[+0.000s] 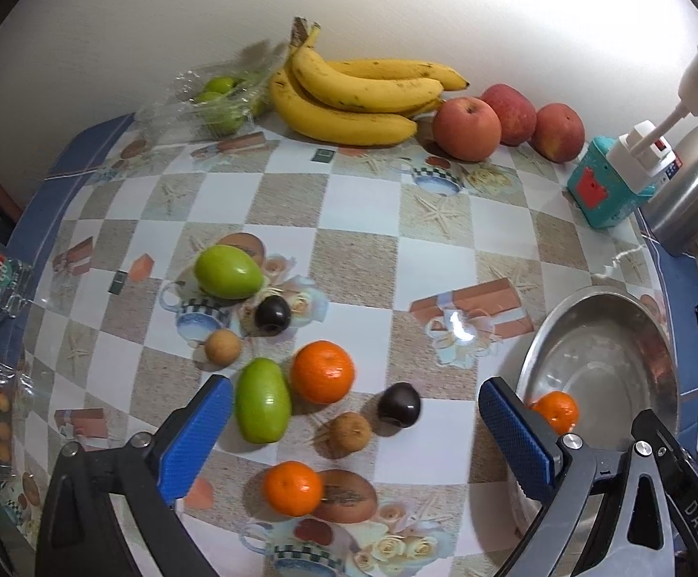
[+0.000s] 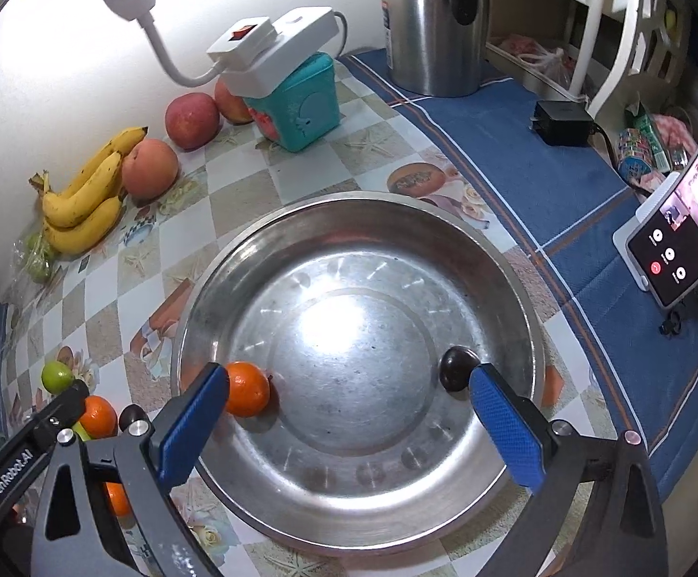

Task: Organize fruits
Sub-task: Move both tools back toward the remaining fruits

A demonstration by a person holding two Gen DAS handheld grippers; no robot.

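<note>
My left gripper hangs open over loose fruit on the checked tablecloth: two green fruits, two oranges, two dark plums and two small brown fruits. Nothing is pinched between its blue pads. A steel bowl stands to the right with an orange in it. My right gripper is open above that bowl. An orange lies by its left pad and a dark plum by its right pad, both resting on the bowl's floor.
Bananas, three apples and a bag of green fruit line the back wall. A teal box under a white power strip, a steel kettle, a black adapter and a phone stand behind and right of the bowl.
</note>
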